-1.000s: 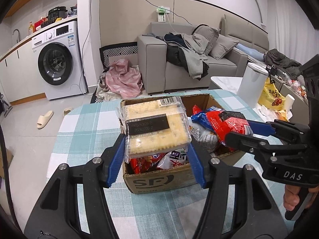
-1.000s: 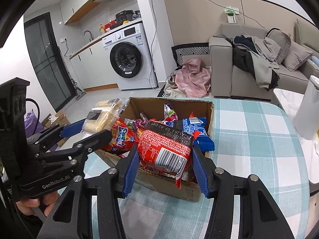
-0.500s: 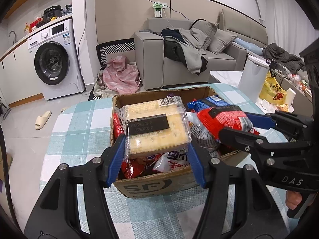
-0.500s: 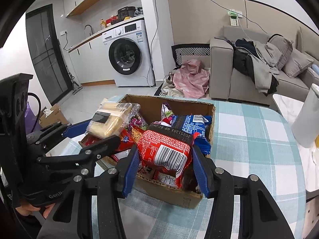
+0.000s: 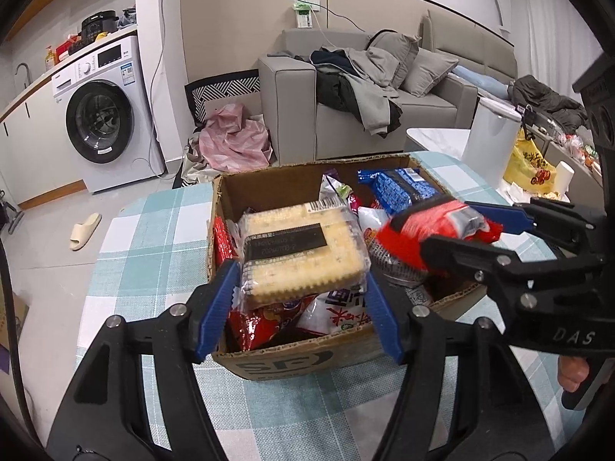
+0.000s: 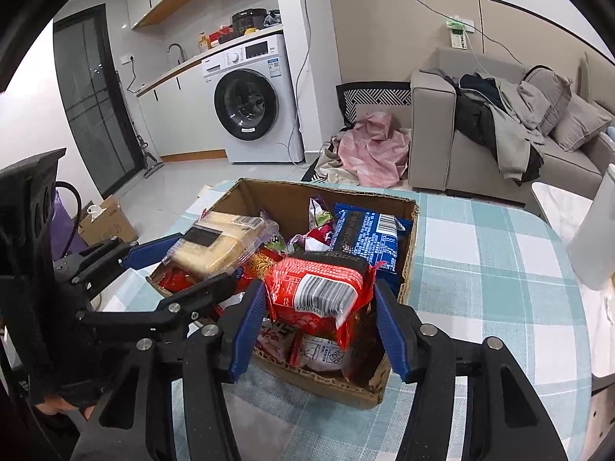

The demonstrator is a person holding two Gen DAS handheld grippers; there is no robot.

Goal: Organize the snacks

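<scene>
The left gripper [image 5: 300, 296], with black arms and blue pads, is opening around a clear-wrapped pack of pale square crackers [image 5: 303, 253]; the pack is sitting between the blue fingers [image 5: 215, 307], and a gap is showing at the left pad, so whether the pads are pressing on it cannot be told. The right gripper [image 6: 319, 315] is likewise opening around a red plastic snack packet with a white barcode [image 6: 319, 292], which is lying between its pads with gaps showing on both sides. Both packs are sitting above the heap of snacks filling an open brown cardboard box [image 6: 407, 269], the crackers toward its left side and the red packet toward its near right corner. A blue snack packet [image 6: 365, 238] is leaning inside the box against its far right wall. The box is resting on a counter covered with a teal and white checked cloth [image 6: 480, 269]. Beyond the counter, a white front-loading washing machine [image 6: 250, 103] and a grey sofa piled with clothes [image 6: 496, 123] are standing on the floor.
</scene>
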